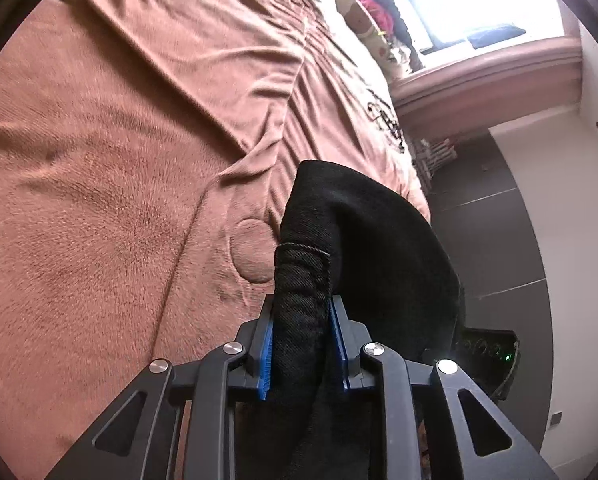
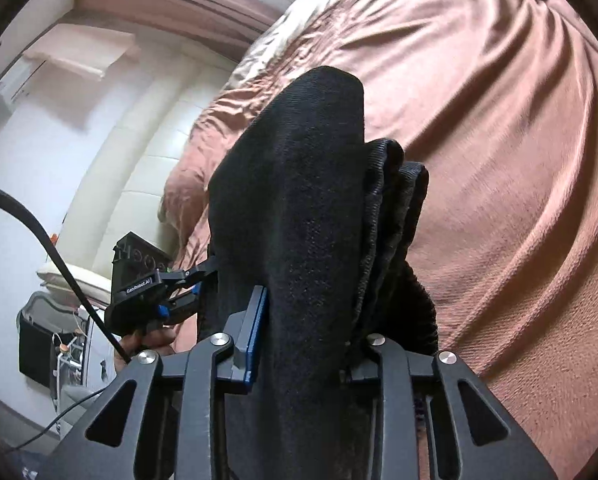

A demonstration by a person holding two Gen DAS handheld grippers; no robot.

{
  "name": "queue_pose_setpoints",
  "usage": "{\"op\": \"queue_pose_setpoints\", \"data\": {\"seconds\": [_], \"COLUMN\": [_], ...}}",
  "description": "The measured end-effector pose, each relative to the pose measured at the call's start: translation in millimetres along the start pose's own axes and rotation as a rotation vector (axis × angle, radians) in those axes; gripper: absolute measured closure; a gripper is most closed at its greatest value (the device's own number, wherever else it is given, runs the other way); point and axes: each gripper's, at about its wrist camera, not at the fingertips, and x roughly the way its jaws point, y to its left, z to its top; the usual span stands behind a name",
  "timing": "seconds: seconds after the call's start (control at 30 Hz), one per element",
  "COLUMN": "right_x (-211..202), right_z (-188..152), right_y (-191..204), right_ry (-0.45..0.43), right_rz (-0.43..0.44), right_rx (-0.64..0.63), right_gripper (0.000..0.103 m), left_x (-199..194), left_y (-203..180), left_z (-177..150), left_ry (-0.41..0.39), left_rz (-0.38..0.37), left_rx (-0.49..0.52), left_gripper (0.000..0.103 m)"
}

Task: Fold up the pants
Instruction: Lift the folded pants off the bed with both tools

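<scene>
Left gripper clamped on a bunched hem of the black pants, cloth rising ahead of its pads. Right gripper likewise pinches a thick fold, pants held off the brown blanket beyond.

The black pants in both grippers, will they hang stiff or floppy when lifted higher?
Probably floppy: the black denim-like pants bunch and droop around the right gripper. Likely fairly heavy, since thick layers fill the left gripper. Unlikely to slip; both pinch them.
</scene>
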Motion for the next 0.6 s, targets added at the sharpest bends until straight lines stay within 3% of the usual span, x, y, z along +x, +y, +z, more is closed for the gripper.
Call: {"op": "queue_pose_setpoints", "data": {"seconds": [0.6], "right_x": [-41.8], "right_z": [-36.1], "right_y": [29.6], "right_ry": [-0.112], "right_rz": [0.079], "right_rx": [-0.14], "right_gripper": [0.081], "left_x": [-64.3], "left_y": [-44.8], "left_z": [-34.5], "left_ry": [-0.148], "left_rz": [-0.087], "left_rx": [0.075], "left_gripper": [0.079]}}
